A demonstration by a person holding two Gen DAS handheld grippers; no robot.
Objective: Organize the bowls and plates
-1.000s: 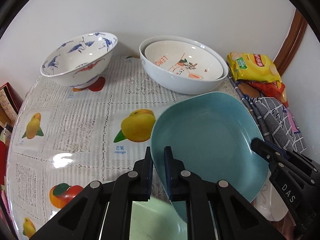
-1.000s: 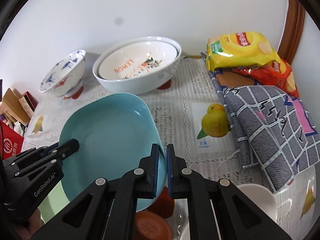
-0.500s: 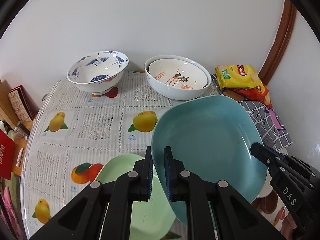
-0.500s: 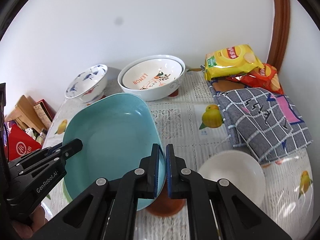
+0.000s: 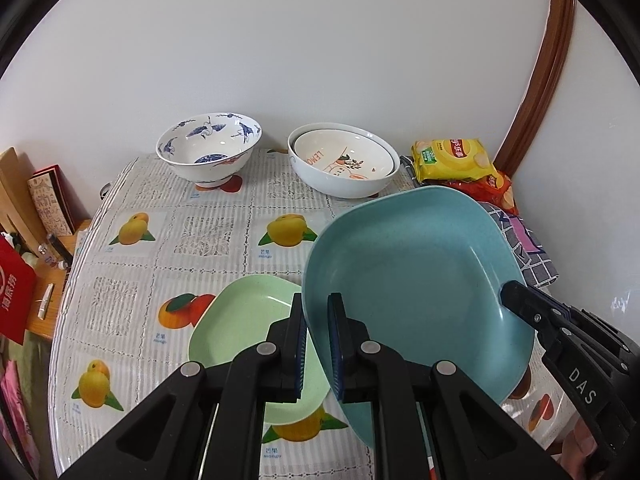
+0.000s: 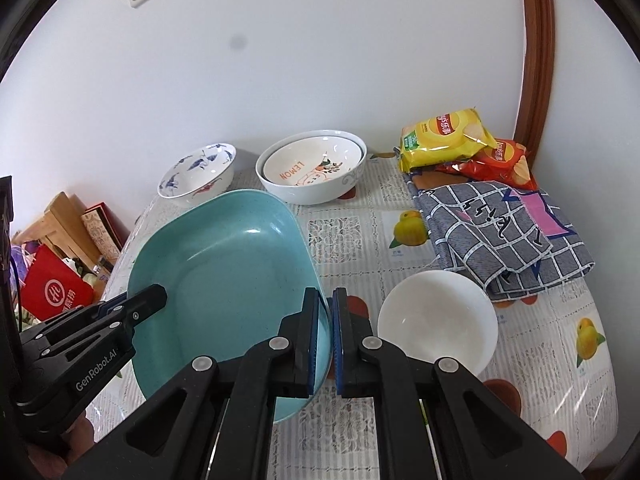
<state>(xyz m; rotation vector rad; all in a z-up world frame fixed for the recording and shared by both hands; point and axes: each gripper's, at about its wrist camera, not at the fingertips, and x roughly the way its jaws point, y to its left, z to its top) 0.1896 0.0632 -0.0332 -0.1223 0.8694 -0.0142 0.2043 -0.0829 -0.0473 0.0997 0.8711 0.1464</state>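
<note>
Your left tool (image 5: 318, 346) is matte black plastic with angular arms, silver round rivets and blue ribbed pads (image 5: 334, 354) lining its fingers. Your right tool (image 6: 325, 340) matches it. White lettering reads "GenRobot.AI" on the left one and "DAS" on the right.

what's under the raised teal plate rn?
Under the teal plate, the left wrist view shows a green plate partly beneath its left edge. A brownish item peeks out at the right; the rest is covered.

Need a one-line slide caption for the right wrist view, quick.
Both grippers, right gripper and left gripper, clamp opposite rims of a teal plate above the fruit-print tablecloth, beside a white bowl.
</note>
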